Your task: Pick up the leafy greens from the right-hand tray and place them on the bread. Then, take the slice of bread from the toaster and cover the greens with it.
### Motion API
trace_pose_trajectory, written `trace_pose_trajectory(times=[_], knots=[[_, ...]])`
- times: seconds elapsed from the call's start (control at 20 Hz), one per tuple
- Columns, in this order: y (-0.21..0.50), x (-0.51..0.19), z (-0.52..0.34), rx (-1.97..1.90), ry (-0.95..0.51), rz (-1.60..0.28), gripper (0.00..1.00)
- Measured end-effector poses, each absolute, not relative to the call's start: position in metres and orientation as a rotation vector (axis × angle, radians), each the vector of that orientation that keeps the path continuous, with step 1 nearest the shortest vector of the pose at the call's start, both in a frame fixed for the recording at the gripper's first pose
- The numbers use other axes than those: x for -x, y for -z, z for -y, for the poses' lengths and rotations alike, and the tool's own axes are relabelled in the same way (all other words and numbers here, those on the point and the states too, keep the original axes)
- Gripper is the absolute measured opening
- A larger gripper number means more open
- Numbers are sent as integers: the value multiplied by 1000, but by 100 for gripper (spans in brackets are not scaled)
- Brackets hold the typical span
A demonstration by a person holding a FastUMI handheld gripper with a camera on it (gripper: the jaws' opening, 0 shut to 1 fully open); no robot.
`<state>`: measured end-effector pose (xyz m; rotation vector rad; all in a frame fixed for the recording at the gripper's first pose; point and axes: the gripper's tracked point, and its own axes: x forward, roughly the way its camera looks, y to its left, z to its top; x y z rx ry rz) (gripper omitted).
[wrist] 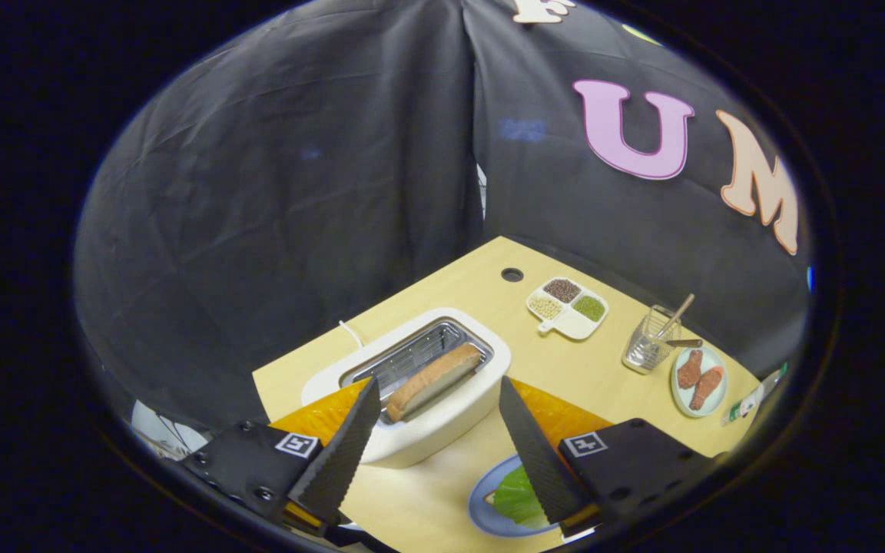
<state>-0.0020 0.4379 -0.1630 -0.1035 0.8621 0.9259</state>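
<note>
My gripper (439, 399) hangs wide open, holding nothing. One bread slice (434, 379) stands in one toaster (412, 384), just ahead between my fingers. One green leaf (518, 498) lies on one blue plate (481, 503), beside my right finger.

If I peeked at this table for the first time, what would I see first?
Probably the white toaster, just ahead of the open gripper, with a slice of bread sticking out of its slot. Next, the blue plate by the right finger, where green leaves already lie.
</note>
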Motion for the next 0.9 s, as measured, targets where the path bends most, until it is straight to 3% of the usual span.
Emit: trace_pose_trajectory(times=[0.25,0.5,0.75,0.9], knots=[[183,-10,-455,22,-869,-952,95],[191,-16,-464,-75,-827,-1042,83],[193,-20,-470,-132,-823,-1073,52],[202,-22,-471,-129,-804,-1066,50]])
